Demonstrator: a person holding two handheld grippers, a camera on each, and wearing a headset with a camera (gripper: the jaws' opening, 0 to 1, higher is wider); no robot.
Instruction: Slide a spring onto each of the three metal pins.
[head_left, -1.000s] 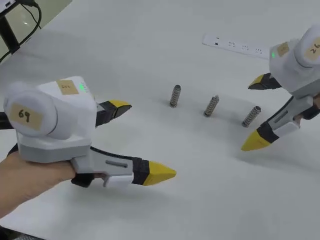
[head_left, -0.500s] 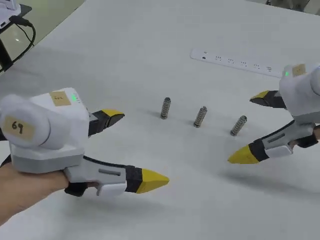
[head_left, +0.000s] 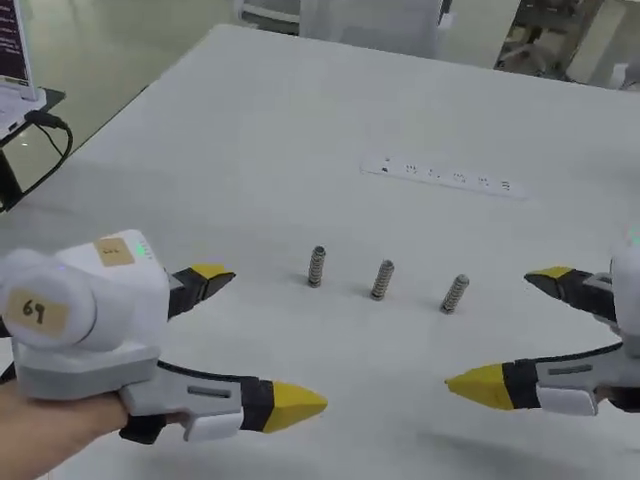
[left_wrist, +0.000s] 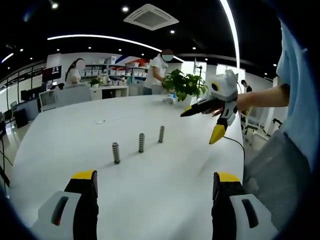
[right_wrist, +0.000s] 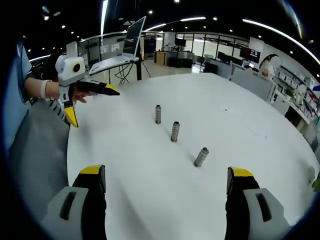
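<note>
- On the white table (head_left: 250, 150), three springs stand in a row, spaced apart from one another: the left spring (head_left: 316, 267), the middle spring (head_left: 382, 280) and the right spring (head_left: 454, 293).
- Seen from the head view, the left spring stands close to upright, the middle spring leans a little, and the right spring leans the most, with its top tipped to the right.
- The coils hide whatever each spring sits on, so the pins cannot be made out.
- The left hand-held gripper (head_left: 272, 337) hangs above the table, near the row on its left side and clear of it. Its jaws are spread wide with nothing between them, and its yellow tips point toward the springs. A hand (head_left: 50, 440) grips it from behind.
- The right hand-held gripper (head_left: 490, 328) hangs on the opposite side, just past the right spring without touching it. Its jaws are also spread wide and empty.
- A white power strip (head_left: 443, 177) lies flat on the table beyond the springs, well apart from them.
- In each gripper view the row of springs lies ahead, between that gripper's own jaws.
</note>
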